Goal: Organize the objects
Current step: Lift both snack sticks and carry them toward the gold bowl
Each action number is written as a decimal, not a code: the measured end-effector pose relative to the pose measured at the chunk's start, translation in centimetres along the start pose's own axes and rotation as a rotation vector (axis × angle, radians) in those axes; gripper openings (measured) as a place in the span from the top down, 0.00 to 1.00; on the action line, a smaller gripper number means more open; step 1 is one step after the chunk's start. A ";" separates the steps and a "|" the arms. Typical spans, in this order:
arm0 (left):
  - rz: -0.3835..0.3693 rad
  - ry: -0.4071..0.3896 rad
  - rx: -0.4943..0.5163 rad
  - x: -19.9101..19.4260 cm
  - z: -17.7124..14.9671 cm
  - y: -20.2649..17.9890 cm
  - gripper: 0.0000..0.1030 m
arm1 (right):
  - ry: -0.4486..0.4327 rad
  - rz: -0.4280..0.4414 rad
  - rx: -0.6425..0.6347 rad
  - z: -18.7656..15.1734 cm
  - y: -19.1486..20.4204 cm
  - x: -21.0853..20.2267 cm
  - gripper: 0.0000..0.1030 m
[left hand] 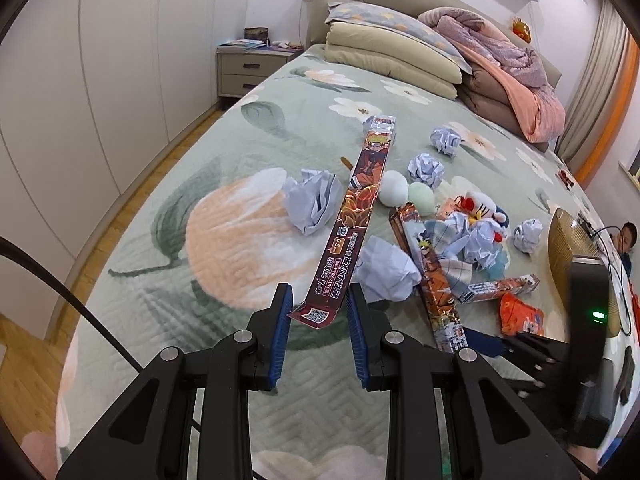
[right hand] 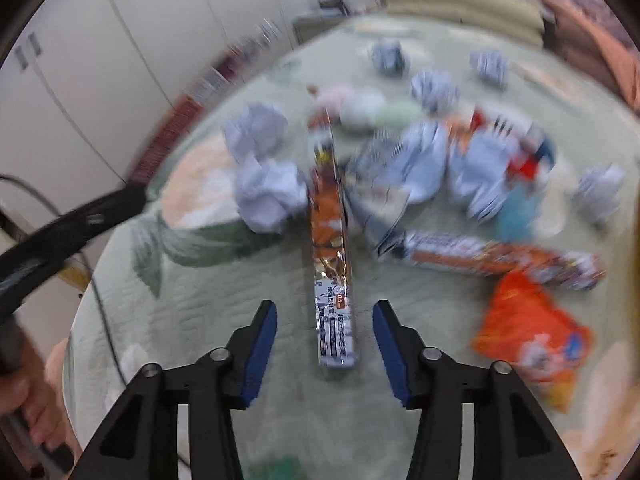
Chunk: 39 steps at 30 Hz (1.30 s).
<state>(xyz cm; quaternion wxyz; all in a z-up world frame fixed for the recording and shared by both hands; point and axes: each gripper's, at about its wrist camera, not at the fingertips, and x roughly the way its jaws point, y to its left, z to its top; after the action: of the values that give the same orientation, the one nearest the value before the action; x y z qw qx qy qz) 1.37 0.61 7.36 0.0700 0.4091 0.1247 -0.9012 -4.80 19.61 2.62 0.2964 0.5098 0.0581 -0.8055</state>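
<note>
Tools (left hand: 316,300) above floral green bedspread (left hand: 240,152)

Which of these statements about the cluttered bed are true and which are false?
1. The left gripper grips one end of a long flat cartoon-printed cardboard box. True.
2. The right gripper is clamped on a paper ball. False: it is open, its jaws on either side of a second long printed box lying on the bed.
3. Crumpled pale blue paper balls lie on the green floral bedspread. True.
4. The orange snack packet sits on the bedside table. False: it lies on the bedspread.
</note>
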 end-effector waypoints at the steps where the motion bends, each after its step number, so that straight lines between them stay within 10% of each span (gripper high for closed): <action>1: -0.003 0.004 0.006 0.1 -0.1 -0.1 0.76 | 0.008 -0.004 0.011 0.0 -0.2 0.8 0.53; 3: 0.002 0.008 0.032 0.3 -0.4 -0.3 0.76 | -0.043 -0.009 0.015 -0.1 -0.4 0.5 0.81; 28: -0.098 0.043 0.153 -1.9 0.4 -11.9 0.77 | -0.150 -0.091 0.073 0.2 -7.0 -14.3 0.81; 39: -0.107 0.241 0.021 3.7 -0.5 -3.8 0.64 | -0.204 -0.134 0.165 -1.9 -13.2 -18.9 0.81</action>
<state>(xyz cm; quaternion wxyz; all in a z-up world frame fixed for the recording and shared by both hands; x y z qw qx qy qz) -1.54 4.29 4.86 0.0020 0.5080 0.1445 -0.8492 -4.63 39.09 15.08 0.2034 0.4428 -0.0047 -0.8732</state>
